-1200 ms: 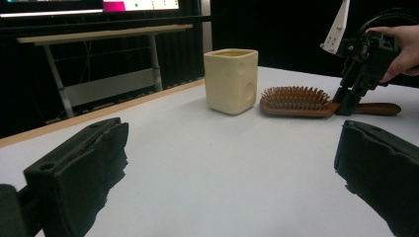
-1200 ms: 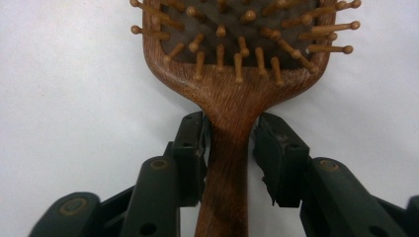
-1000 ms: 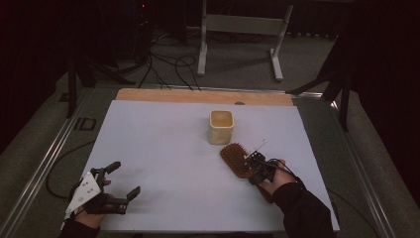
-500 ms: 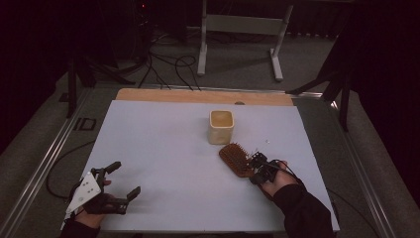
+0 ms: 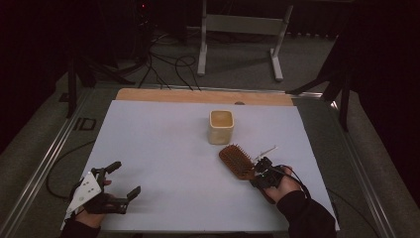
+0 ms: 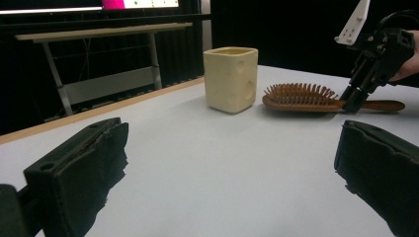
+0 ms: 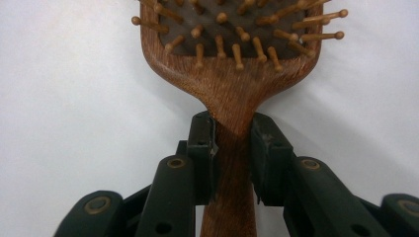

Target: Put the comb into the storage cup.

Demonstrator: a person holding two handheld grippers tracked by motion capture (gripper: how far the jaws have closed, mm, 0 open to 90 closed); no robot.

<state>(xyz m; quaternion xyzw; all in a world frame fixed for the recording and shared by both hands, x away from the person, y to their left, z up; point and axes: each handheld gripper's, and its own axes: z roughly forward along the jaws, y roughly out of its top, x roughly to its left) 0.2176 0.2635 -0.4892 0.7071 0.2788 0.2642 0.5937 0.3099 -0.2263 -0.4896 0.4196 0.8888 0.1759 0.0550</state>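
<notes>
Wooden hairbrush [image 7: 232, 69] lies bristles-up on the white table [image 5: 158, 144] beside the cream cup [image 5: 221, 126], its neck pinched by the right gripper [image 7: 232, 148] whose jaws have just been closing — held so near the head, it could pivot or slip when lifted — while the left gripper [image 5: 121, 181] rests spread wide.

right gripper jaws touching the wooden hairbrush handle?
Touching. The right gripper view shows the right gripper with both black jaws pressed against the neck of the brown wooden hairbrush, no gap either side.
</notes>
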